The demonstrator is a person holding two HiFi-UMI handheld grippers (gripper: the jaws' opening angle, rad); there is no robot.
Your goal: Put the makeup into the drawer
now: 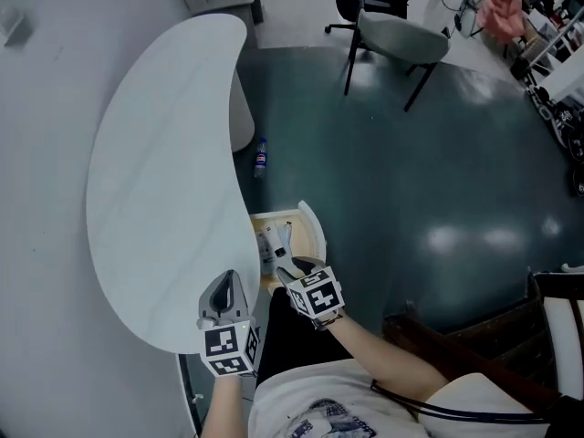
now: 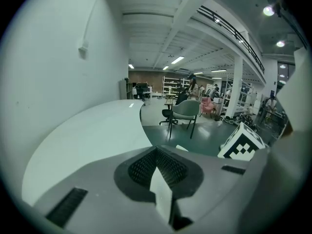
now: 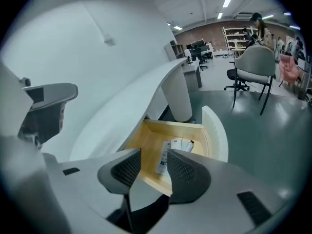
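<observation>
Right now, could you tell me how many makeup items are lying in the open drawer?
3: a flat packet nearest the right gripper, a small white box beyond it, and a tube beside that box, all in the drawer. The gripper's jaws may hide more.

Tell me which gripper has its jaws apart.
The right gripper, by the open drawer: a gap shows between its jaws, while the left gripper has them shut.
</observation>
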